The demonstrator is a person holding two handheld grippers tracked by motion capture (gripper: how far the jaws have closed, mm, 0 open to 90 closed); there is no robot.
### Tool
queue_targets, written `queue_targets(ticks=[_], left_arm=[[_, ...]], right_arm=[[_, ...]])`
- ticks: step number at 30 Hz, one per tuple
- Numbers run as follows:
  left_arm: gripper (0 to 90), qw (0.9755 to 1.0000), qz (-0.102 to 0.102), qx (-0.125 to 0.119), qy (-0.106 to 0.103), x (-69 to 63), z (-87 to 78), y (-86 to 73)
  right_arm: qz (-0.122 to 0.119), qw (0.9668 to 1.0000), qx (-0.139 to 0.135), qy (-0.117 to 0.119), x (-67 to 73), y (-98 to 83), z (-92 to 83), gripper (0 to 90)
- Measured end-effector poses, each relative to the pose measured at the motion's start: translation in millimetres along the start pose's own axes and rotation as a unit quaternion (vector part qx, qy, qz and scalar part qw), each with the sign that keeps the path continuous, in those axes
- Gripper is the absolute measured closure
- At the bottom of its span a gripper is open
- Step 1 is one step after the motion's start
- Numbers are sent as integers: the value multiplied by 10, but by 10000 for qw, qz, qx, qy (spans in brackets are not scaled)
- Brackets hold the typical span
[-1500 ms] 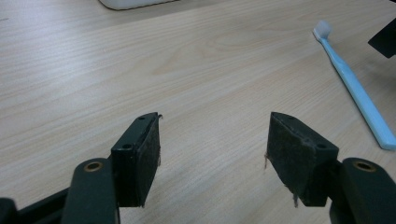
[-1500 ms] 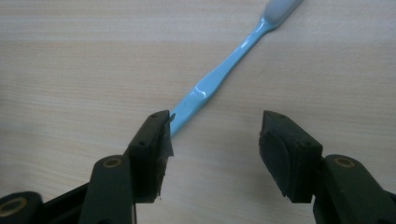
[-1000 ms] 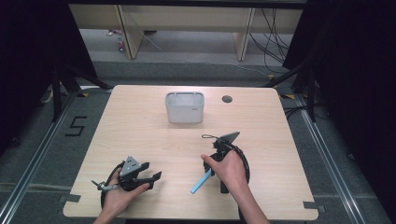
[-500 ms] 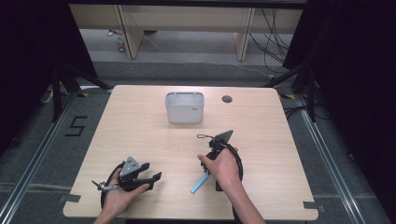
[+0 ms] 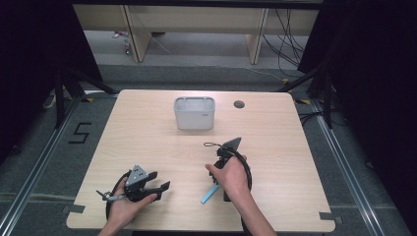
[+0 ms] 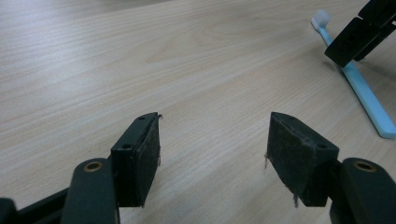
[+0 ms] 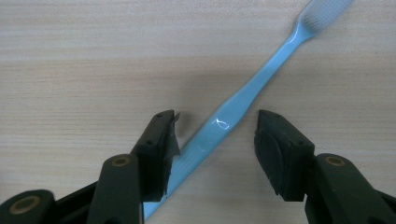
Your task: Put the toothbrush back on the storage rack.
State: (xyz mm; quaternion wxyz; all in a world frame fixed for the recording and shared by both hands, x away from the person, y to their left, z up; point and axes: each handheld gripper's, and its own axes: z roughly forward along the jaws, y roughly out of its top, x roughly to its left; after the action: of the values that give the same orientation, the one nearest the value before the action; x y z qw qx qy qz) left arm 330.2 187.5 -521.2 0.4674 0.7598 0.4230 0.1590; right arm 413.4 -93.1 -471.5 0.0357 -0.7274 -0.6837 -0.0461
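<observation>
The light-blue toothbrush is lying flat on the wooden table, on the near side of the grey holder and well apart from it, its bristled head pointing away from the person. It is resting loose on the wood, which is why the right gripper is coming at it from above: in the right gripper view the handle is running slantwise between the two black jaws, which are standing wide apart on either side of it and not yet pressing it. One jaw seems to be just touching or overlapping the handle's edge, though I cannot tell for sure. Judging from this, the pose is lining up a pinch across the handle's middle. In the high view the right hand is tilting its gripper steeply down over the brush, nearer the person than the holder. The left gripper is idling with its jaws spread and nothing between them, pointing across the bare wood toward the toothbrush, while the left hand is resting low at the table's near edge, far from the holder.
</observation>
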Motion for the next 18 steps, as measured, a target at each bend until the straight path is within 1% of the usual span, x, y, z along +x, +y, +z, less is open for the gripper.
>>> queue_targets(ticks=[1,2,4,5,6,7,8,10,11,12,15,16,18], left_arm=[[342,10000,0,0,0,0,0,0],[342,10000,-2,-10,-27,6,2,-1],[342,10000,-2,-3,-4,0,0,0],[341,10000,1,0,-10,-1,1,0],[341,10000,-3,-11,-15,-3,3,0],[341,10000,-3,-12,-18,-3,5,0],[341,10000,-2,-12,-19,-3,6,1],[341,10000,-6,-12,-20,-3,8,0],[341,10000,7,-1,-21,-2,6,1],[341,10000,6,0,-22,-3,5,1],[341,10000,-7,-10,-27,-5,3,1],[341,10000,-34,-21,-76,0,7,1],[341,10000,-25,-12,-44,-5,6,2]], right_arm=[[0,10000,0,0,0,0,0,491],[63,10000,17,-42,13,0,12,500],[0,10000,9,-40,12,0,12,507],[-4,10000,-4,-65,14,2,13,513],[44,10000,-12,-83,26,2,16,519],[0,9999,20,-127,27,4,10,527],[187,9997,-39,-123,57,10,16,537],[141,9998,-57,-150,54,5,19,554],[181,9997,-31,-176,64,5,16,562],[155,9997,-49,-208,59,2,19,570],[114,9997,-45,-228,54,0,20,587],[26,9995,-8,-306,41,-4,17,604],[10,9994,44,-330,37,-6,11,623]])
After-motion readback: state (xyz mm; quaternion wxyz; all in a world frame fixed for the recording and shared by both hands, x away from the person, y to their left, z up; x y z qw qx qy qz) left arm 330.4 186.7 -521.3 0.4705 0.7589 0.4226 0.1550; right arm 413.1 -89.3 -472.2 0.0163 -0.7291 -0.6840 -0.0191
